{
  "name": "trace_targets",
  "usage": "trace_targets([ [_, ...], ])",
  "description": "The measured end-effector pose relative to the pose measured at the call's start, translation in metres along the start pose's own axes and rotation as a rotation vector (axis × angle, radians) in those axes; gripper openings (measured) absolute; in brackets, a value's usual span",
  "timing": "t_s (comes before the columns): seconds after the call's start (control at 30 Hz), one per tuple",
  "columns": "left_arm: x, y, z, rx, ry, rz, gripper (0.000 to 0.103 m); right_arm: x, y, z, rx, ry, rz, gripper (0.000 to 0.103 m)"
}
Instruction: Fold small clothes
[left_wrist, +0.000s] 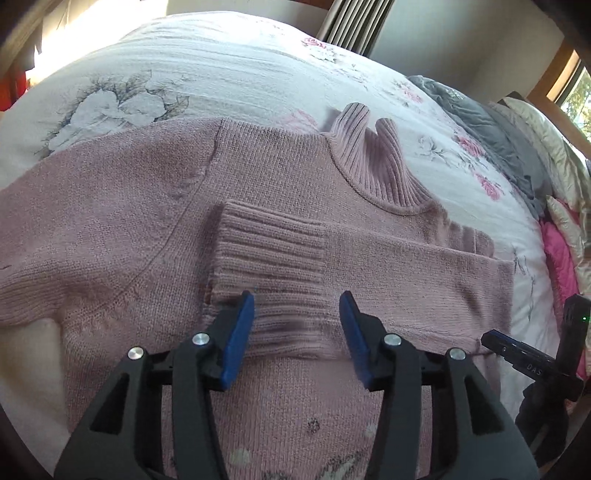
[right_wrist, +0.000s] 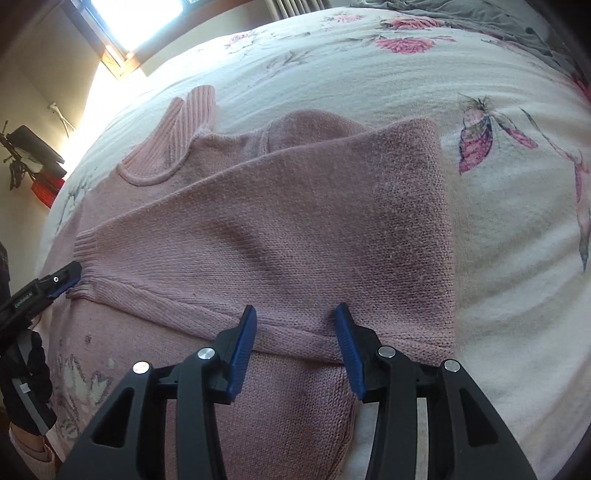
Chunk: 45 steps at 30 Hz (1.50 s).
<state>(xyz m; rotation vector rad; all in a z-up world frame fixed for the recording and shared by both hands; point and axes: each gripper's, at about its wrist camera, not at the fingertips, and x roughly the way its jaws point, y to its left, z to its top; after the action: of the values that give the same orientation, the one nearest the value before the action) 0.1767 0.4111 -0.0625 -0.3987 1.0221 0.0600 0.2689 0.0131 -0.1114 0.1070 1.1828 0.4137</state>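
Sweater (left_wrist: 280, 229) lies under both open jaws, ungripped.

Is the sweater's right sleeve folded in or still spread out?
Folded in: the sleeve lies across the sweater's chest, cuff below the collar.

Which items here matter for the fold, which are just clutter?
Job:
- pink sweater, one sleeve folded across the chest
- left gripper, jaws open
- right gripper, jaws open

Lying about:
- floral bedspread
- grey blanket
- pink quilt
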Motion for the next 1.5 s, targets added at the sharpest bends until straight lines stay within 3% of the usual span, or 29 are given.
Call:
trace_targets([
  [0.07,-0.022,0.013,-0.005,-0.018,-0.027,-0.022,0.058,-0.011,0.012,-0.004,-0.027,-0.01,0.043,0.047],
  [0.23,-0.082,0.093,-0.024,-0.164,-0.088,0.017,0.062,-0.022,0.053,-0.023,-0.122,0.002,0.066,0.054],
  [0.47,-0.152,0.246,-0.058,-0.428,-0.153,0.186,0.064,-0.004,0.096,-0.049,-0.232,0.051,0.057,0.057],
  [0.63,-0.177,0.332,-0.078,-0.649,-0.231,0.13,0.063,0.019,0.101,-0.057,-0.219,0.083,0.038,0.059],
  [0.93,-0.184,0.396,-0.069,-0.822,-0.342,0.066,0.062,0.027,0.101,-0.06,-0.242,0.077,0.031,0.063],
  [1.13,-0.183,0.408,-0.057,-0.818,-0.37,0.105,0.062,0.028,0.098,-0.061,-0.237,0.075,0.032,0.063],
  [1.23,-0.185,0.41,-0.049,-0.798,-0.349,0.17,0.049,0.029,0.1,-0.061,-0.243,0.071,0.033,0.063],
  [1.33,-0.191,0.41,-0.045,-0.764,-0.319,0.219,0.009,0.027,0.098,-0.062,-0.24,0.068,0.041,0.062],
  [1.5,-0.207,0.391,-0.042,-0.752,-0.373,0.192,0.005,0.02,0.095,-0.064,-0.25,0.061,0.035,0.062],
])
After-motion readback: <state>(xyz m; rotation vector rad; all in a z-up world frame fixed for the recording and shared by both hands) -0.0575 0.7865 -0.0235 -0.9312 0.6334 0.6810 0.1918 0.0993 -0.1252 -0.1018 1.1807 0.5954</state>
